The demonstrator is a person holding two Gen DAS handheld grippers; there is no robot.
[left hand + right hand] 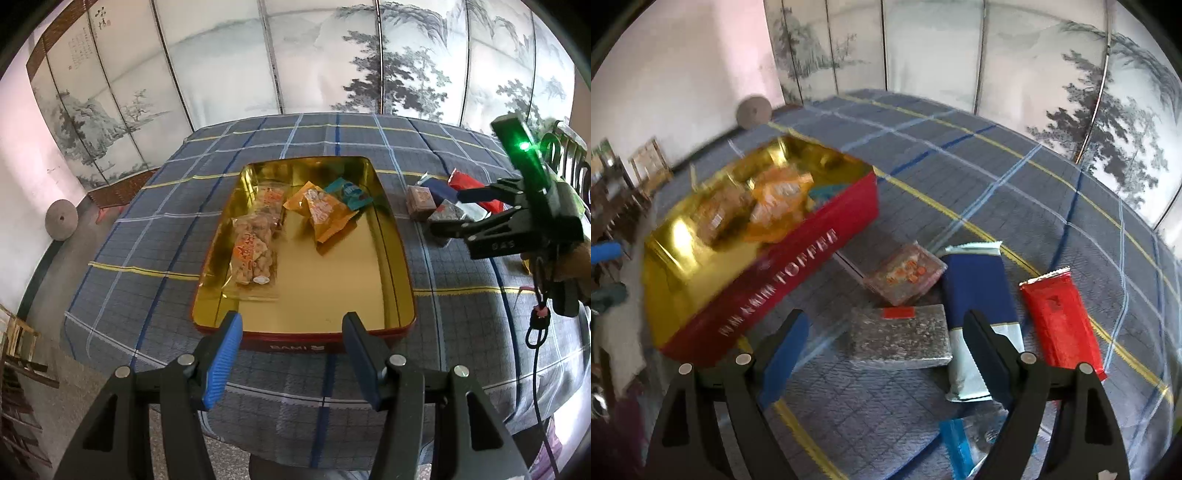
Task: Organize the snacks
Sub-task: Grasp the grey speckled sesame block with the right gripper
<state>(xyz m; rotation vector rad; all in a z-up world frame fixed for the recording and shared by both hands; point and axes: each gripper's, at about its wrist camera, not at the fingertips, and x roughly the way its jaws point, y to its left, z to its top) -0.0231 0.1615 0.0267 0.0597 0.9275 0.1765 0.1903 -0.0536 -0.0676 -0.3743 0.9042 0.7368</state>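
A red tin with a gold inside [400,258] lies open on the checked tablecloth, and it shows at the left of the right wrist view [701,266]. It holds two clear bags of brown snacks [253,251], an orange packet [325,214] and a teal packet [351,194]. My left gripper [291,354] is open and empty over the tin's near rim. My right gripper [882,354] is open and empty above a grey speckled block [899,338]. Beside the block lie a clear pink box [905,275], a blue and white bar [979,306] and a red bar [1058,321]. The right gripper also shows in the left wrist view [461,210].
The table [122,266] is covered with a blue-grey plaid cloth. A painted folding screen [258,66] stands behind it. A blue-edged clear wrapper [956,443] lies near the table's front edge. Wooden chairs [646,162] and a round stone [61,219] stand at the left.
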